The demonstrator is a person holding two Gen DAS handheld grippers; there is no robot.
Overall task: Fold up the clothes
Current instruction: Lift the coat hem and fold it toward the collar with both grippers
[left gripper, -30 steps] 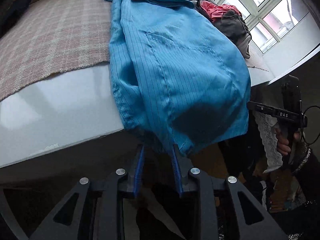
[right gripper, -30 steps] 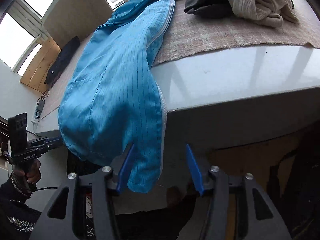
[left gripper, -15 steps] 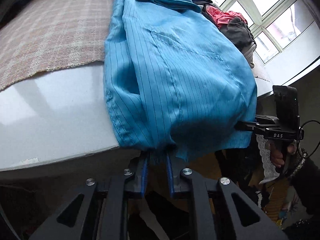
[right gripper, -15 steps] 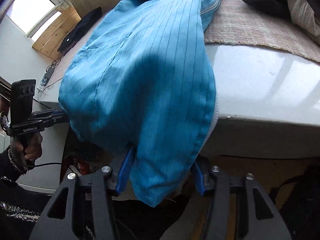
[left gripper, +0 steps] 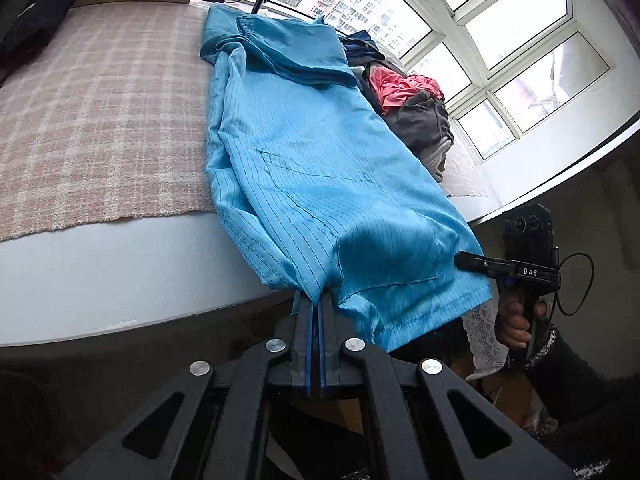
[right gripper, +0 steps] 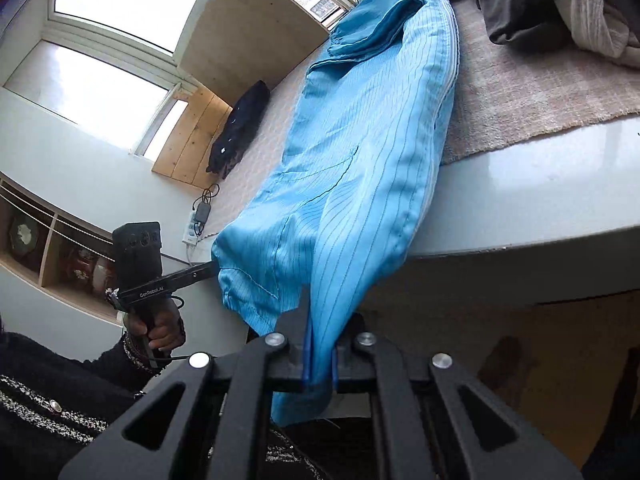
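The left claw [left gripper: 315, 312] is being held closed on the bottom hem of the blue garment [left gripper: 320, 184], near one corner, with its two blue-lined fingers pressed together on the cloth. The right claw [right gripper: 320, 344] is likewise being kept clamped on the same hem at the other corner, with blue cloth being squeezed between its fingers and a tail of it being left hanging below them. The white table [left gripper: 100, 272] is being covered over most of its top by a pink checked cloth [left gripper: 92, 128], and the bare front strip of the table is being left showing. The blue garment, pinstriped and with a pocket seam on its front, is being laid lengthwise across the checked cloth and over the table's front edge, its lower end being held off the edge by the two claws. A heap of other clothes [left gripper: 412, 108], red, grey and dark, is being kept on the checked cloth just beside the garment, on the window side. A small dark bundle [right gripper: 238, 132] is being seen well apart at the far end of the table.
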